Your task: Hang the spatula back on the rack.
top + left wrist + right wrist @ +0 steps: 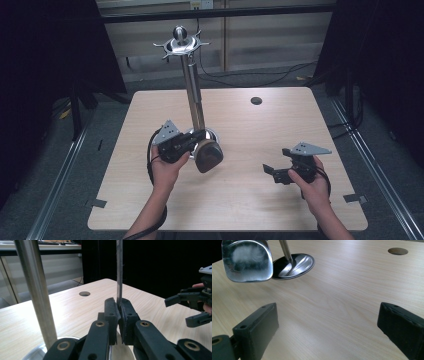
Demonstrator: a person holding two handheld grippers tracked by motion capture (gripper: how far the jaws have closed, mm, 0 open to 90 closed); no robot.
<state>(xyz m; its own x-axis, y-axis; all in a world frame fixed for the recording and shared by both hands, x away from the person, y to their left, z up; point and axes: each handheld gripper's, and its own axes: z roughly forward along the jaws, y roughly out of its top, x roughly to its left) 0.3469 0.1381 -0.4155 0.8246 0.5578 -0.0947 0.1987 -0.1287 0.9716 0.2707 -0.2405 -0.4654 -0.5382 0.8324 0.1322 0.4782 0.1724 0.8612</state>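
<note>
A steel utensil stand with a tall pole and a ring of hooks on top rises from a round base at the table's middle. My left gripper is shut on the thin handle of a metal spatula, just right of the pole. The spatula's rounded blade hangs toward the person, a little above the table, and looks shiny in the right gripper view. My right gripper is open and holds nothing, low over the table's right side, pointing left toward the stand.
The light wooden table has a round cable hole at the back right. Black curtains hang to both sides, and cables lie on the floor behind the table. The right gripper shows at the far right of the left gripper view.
</note>
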